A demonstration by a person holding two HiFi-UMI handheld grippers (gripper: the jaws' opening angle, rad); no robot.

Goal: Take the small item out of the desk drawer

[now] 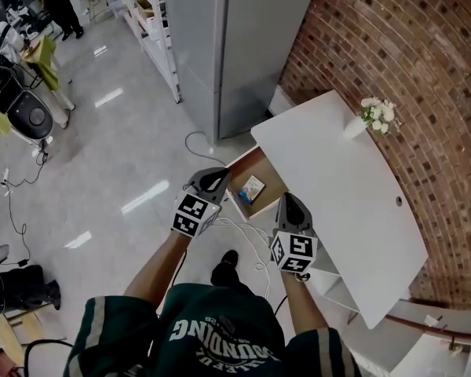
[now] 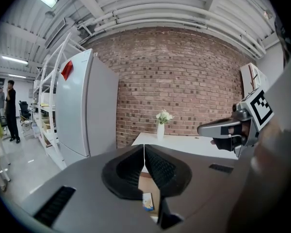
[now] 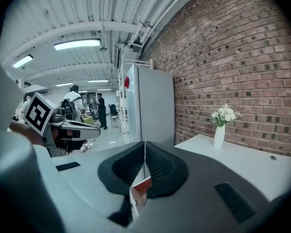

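Red brick wall (image 1: 392, 38) backs a white worktop (image 1: 337, 187) that runs through the head view from the centre toward 4 o'clock. A white vase of pale flowers (image 1: 359, 122) stands upright at the worktop's far end, at 1 o'clock from the centre. A tall grey refrigerator (image 1: 220, 45) stands at 12 o'clock, on a glossy grey floor (image 1: 118, 148) where a thin cable (image 1: 195, 144) lies.

The desk drawer (image 1: 272, 176) is pulled out from the worktop's near-left edge, and its wooden bottom shows. The small blue-and-white box (image 1: 251, 188) lies flat inside it, touched by neither tool.

The left tool (image 1: 214, 177) is held above the drawer's left side with its jaws pressed together and nothing between them. The box sits just beside its tip, at 4 o'clock from it. The right tool (image 1: 290, 203) is at the drawer's near-right corner, by the worktop's edge. Its jaws are likewise closed and empty, and the box lies at 10 o'clock from it. The tools are near each other but apart, each with its marker cube toward the person.
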